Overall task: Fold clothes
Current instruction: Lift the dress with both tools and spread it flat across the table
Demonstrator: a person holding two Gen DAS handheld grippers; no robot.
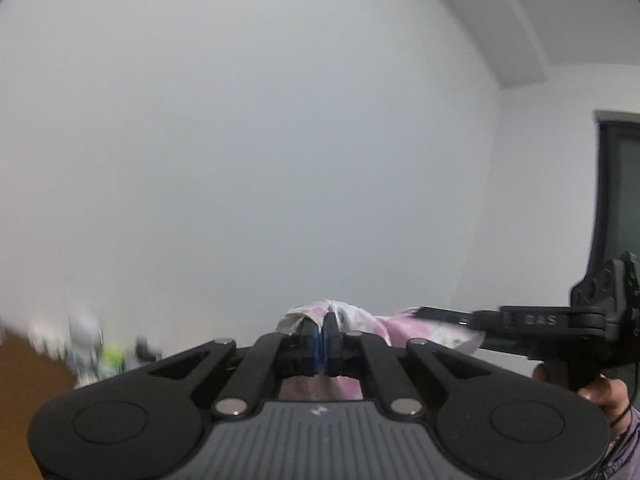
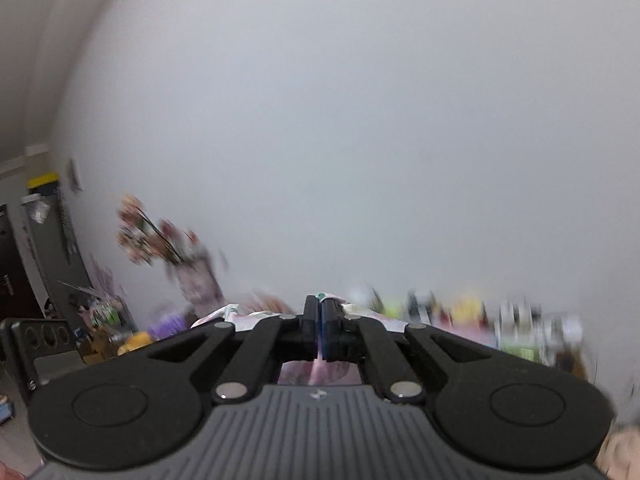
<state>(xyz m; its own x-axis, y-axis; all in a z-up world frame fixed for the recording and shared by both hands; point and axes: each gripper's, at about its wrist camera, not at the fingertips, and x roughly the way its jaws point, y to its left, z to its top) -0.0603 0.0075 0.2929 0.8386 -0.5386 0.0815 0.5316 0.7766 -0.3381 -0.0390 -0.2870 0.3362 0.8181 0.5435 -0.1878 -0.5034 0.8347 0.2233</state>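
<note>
A pink and white patterned garment point(image 1: 362, 320) is held up in the air facing a plain white wall. My left gripper point(image 1: 320, 326) is shut on its top edge, with cloth bunched over and below the fingertips. In the left wrist view my right gripper point(image 1: 448, 316) reaches in from the right, shut on the same edge a short way off. In the right wrist view my right gripper point(image 2: 321, 308) is shut on the garment point(image 2: 236, 316), which spreads to both sides and hangs below. Most of the garment is hidden under the grippers.
A brown wooden surface point(image 1: 28, 364) with blurred small items lies at lower left. A dark window frame point(image 1: 616, 184) is at right. In the right wrist view, blurred flowers point(image 2: 156, 236), a dark cabinet point(image 2: 48, 248) and a row of colourful clutter point(image 2: 500, 316) line the wall.
</note>
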